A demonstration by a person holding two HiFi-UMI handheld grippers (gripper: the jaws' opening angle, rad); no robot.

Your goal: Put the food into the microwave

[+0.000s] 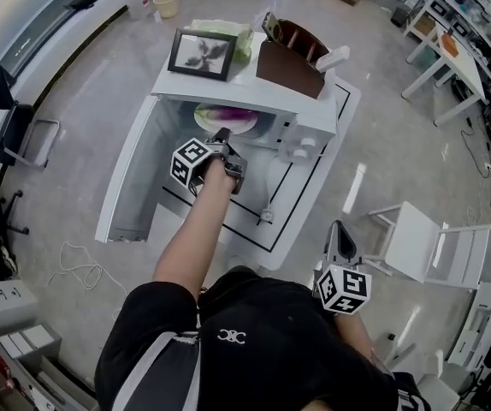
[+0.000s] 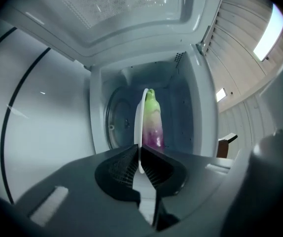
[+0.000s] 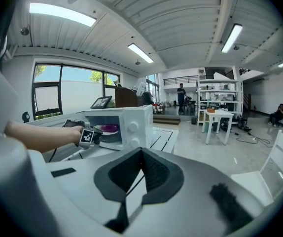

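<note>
A white plate bearing purple and green food sits in the mouth of the white microwave, whose door hangs open to the left. My left gripper is shut on the plate's near rim. In the left gripper view the plate stands edge-on between the pads, the food on its right face, the turntable beyond. My right gripper hangs back by the person's body, shut with nothing in it; from there the microwave and plate show.
A framed picture and a brown box rest on top of the microwave. The microwave stands on a low white table marked with black lines. A white chair is at the right, shelving further back.
</note>
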